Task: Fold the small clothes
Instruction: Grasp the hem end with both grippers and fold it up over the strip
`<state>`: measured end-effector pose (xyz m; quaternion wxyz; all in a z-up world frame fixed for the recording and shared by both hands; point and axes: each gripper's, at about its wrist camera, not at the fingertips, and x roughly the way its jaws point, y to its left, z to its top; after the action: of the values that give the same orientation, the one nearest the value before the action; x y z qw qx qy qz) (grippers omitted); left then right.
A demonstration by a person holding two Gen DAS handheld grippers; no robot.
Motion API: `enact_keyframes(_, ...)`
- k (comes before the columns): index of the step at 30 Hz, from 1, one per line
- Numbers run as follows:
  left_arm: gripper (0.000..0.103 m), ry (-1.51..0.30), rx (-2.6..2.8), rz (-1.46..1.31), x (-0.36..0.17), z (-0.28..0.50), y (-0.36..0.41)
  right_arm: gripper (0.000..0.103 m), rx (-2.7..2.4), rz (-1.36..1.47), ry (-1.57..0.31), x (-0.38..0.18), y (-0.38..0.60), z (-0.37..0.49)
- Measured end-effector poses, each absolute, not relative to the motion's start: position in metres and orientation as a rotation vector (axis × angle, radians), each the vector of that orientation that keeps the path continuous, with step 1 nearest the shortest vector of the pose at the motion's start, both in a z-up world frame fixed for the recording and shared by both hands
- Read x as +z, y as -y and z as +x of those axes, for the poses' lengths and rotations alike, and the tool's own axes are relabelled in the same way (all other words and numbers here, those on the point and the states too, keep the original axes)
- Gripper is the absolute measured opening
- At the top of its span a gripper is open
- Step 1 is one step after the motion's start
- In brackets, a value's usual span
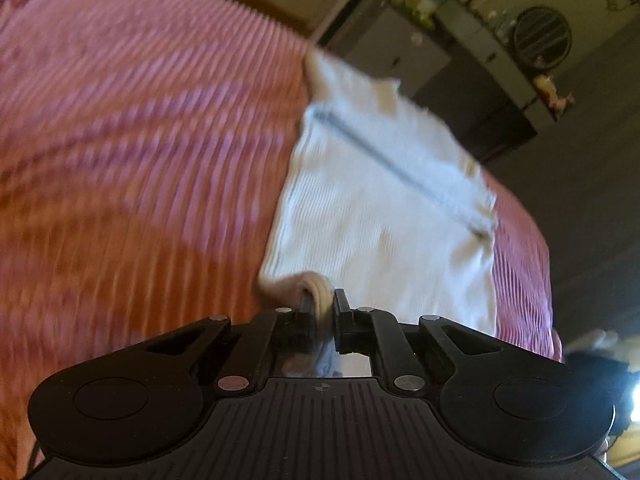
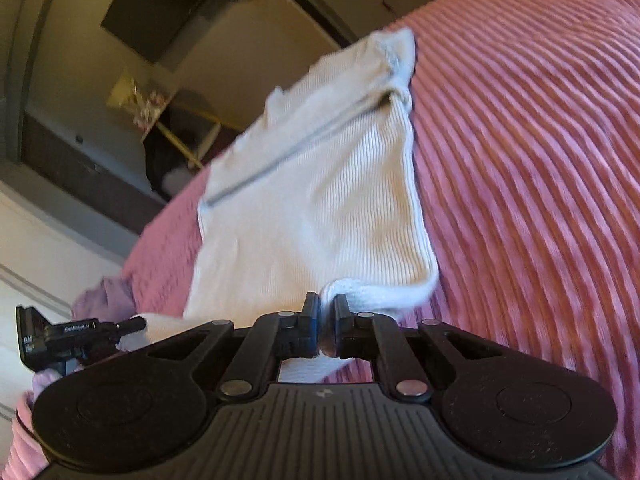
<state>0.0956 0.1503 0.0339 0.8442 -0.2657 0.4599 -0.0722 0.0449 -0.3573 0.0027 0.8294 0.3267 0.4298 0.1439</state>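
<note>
Very little can be read. In the right wrist view, the left tool (image 2: 80, 338) shows at the lower left edge as a black body with small pale lettering along its top face — too blurred to make out for certain. A few more pale letters stand on its end face near the frame edge; they look like three capitals, but I cannot tell which. A tiny pale mark sits at the middle of the ribbed black housing of the right tool (image 2: 327, 312), and a similar round mark on the left tool's housing in the left wrist view — neither is legible text.
</note>
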Motion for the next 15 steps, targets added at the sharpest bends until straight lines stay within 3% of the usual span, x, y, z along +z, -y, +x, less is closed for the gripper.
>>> enact_keyframes(7,0.010,-0.897,-0.123,-0.599,0.047,0.156,-0.145,0.007,0.192,0.749,-0.790,0.008,0.375,0.089)
enact_keyframes(15,0.013,-0.889,-0.027,-0.547,0.021,0.220,-0.148,0.007,0.098,0.649,-0.743,-0.007,0.369,0.149)
